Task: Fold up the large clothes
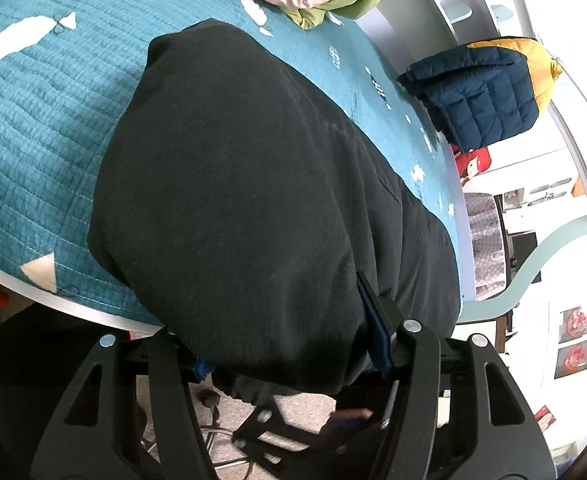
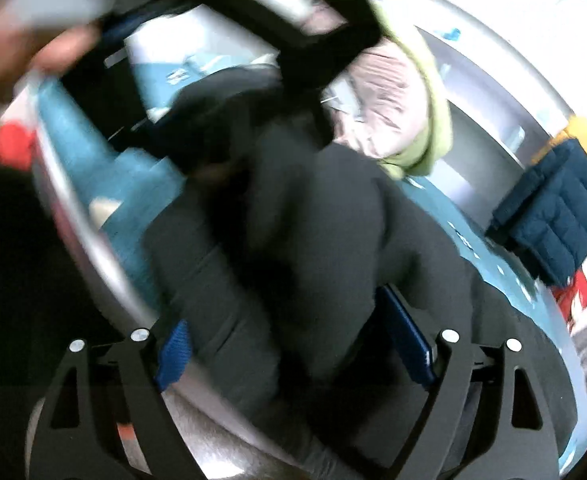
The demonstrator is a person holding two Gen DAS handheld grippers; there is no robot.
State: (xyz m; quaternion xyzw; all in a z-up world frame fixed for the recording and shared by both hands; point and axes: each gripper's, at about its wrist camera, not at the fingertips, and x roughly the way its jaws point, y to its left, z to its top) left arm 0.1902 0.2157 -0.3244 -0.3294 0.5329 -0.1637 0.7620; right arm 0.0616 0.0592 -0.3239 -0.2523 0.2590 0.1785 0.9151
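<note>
Matt black fleece-like cloth on the big garment [image 1: 253,184], soft and lint-flecked. Teal quilted bedspread [image 1: 41,128], stitched in ridges. Puffy navy quilted jacket [image 1: 481,100], slight sheen. Grippers' matt black plastic arms, ribbed blue pads [image 2: 407,340].

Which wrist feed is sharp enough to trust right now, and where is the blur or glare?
Left wrist view: sharp, evenly lit; the black garment on the teal quilt reads clearly, though fisheye curves the bed's edge. Right wrist view: motion-smeared throughout, worst at upper left, washed-out white at upper right; only the navy jacket keeps its outline.
</note>
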